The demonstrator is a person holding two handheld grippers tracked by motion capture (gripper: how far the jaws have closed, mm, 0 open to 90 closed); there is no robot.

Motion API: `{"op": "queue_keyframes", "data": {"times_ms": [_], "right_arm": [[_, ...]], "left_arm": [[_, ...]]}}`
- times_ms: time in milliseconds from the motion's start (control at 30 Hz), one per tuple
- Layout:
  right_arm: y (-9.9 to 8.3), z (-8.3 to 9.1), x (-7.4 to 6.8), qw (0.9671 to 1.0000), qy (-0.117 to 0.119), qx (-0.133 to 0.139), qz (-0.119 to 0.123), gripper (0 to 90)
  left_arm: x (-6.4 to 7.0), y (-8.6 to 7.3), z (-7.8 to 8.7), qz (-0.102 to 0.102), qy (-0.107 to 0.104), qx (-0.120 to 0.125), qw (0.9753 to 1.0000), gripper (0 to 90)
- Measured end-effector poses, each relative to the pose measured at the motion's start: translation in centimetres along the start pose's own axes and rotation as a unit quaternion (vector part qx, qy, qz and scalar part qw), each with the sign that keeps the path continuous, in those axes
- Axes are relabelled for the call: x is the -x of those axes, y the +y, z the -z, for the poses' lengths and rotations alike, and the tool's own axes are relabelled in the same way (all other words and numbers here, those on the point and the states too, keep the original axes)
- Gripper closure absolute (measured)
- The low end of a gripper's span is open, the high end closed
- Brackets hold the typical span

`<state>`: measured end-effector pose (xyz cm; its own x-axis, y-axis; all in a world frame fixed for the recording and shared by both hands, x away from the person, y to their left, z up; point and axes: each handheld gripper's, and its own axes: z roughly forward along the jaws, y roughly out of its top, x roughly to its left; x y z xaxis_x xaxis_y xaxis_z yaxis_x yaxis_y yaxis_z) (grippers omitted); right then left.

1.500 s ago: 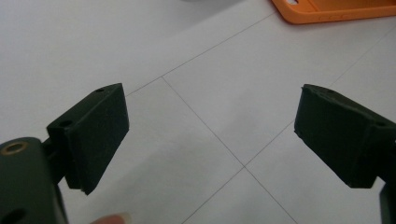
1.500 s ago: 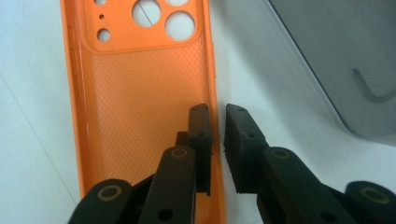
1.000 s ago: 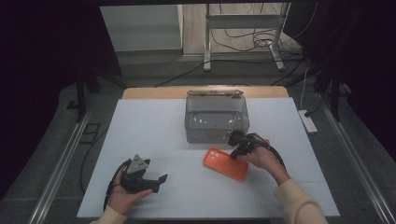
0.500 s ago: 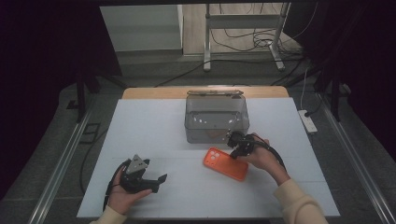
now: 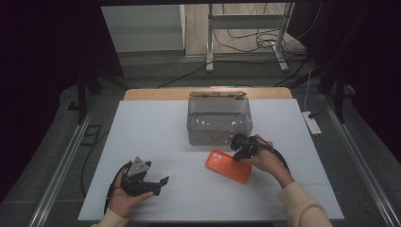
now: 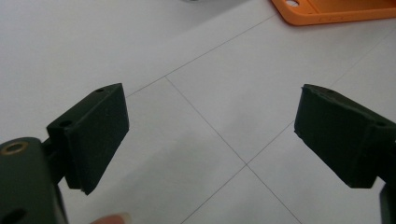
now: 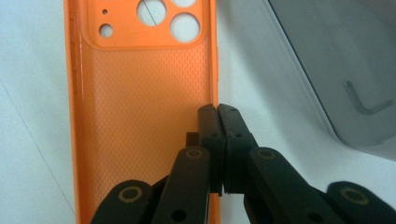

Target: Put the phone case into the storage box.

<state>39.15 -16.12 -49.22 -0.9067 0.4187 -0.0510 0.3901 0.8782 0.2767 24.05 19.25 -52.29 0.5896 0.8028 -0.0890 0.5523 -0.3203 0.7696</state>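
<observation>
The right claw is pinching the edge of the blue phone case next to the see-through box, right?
Almost. The phone case is orange, not blue; the right gripper view shows it plainly. The rest holds: the right claw is shut on its edge, next to the see-through box.

Overhead light lands bright on the white table [image 5: 156, 137], everything around it sunk in darkness from nine to three o'clock. The high view is soft and grainy. Close up, the orange phone case [image 7: 140, 116] is slightly blurred, with dull glare on the clear box [image 7: 336, 60].
</observation>
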Motion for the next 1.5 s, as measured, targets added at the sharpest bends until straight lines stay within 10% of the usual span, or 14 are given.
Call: {"op": "queue_keyframes", "data": {"times_ms": [1500], "right_arm": [[-0.1, 4.8, -1.0, 0.9969, -0.029, 0.064, 0.037, 89.0]], "left_arm": [[-0.1, 0.0, 0.0, 0.002, 0.001, -0.001, 1.0000, 10.3]]}}
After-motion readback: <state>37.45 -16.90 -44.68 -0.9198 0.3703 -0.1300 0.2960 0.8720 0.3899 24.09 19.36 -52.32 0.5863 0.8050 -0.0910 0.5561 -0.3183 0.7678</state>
